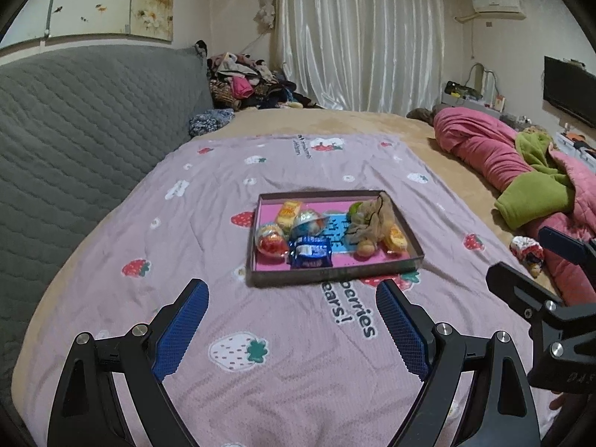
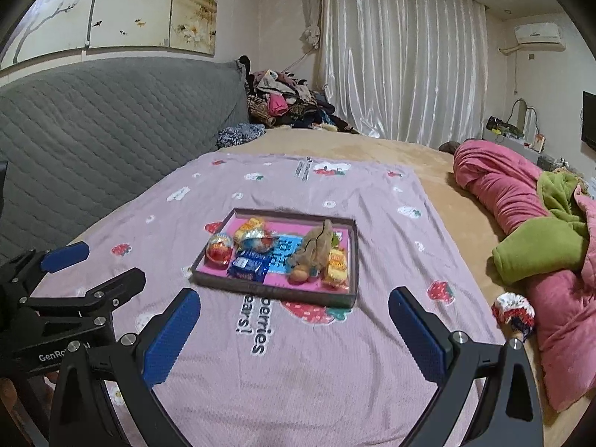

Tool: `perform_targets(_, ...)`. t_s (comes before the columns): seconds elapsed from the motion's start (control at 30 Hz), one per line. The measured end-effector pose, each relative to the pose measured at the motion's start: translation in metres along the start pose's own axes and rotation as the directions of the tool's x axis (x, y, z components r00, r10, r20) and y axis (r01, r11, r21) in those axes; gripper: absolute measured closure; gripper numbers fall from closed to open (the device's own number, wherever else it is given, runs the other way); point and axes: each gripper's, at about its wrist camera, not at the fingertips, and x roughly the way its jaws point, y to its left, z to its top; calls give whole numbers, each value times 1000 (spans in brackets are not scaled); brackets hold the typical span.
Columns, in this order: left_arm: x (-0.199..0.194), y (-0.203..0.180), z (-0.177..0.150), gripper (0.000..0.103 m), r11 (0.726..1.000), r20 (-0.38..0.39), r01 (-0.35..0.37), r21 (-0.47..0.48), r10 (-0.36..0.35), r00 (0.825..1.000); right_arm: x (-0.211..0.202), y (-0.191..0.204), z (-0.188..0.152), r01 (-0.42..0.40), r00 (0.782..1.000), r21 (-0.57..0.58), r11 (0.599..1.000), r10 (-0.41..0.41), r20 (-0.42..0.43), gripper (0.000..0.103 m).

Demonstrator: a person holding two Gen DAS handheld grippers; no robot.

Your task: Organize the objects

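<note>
On a bed w/ a lilac strawberry-print blanket [image 1: 298, 354], center frame: a shallow cardboard tray [image 1: 335, 273] w/ pink lining holds snacks, incl. a blue biscuit pack [image 1: 310, 254] at its near edge, two foil-wrapped eggs [image 1: 271, 241], yellow candy packs [image 2: 336, 265] and a brown plush toy [image 2: 316, 247]. Left claw [image 1: 292, 326], lower frame, jaws wide apart, nothing between them, short of the tray. Right claw [image 2: 294, 329] likewise spread wide and empty. Pink and green quilts [image 2: 521, 216] bunched at right; grey quilted headboard [image 1: 93, 130] at left.
</note>
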Motion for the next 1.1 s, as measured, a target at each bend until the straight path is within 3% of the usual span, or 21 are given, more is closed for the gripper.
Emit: perform_targets(1.1,55,-5,-76,11,1000,-85,-2,14,4,996,45,-6,-81,-28,997,42,999,31,-75,1)
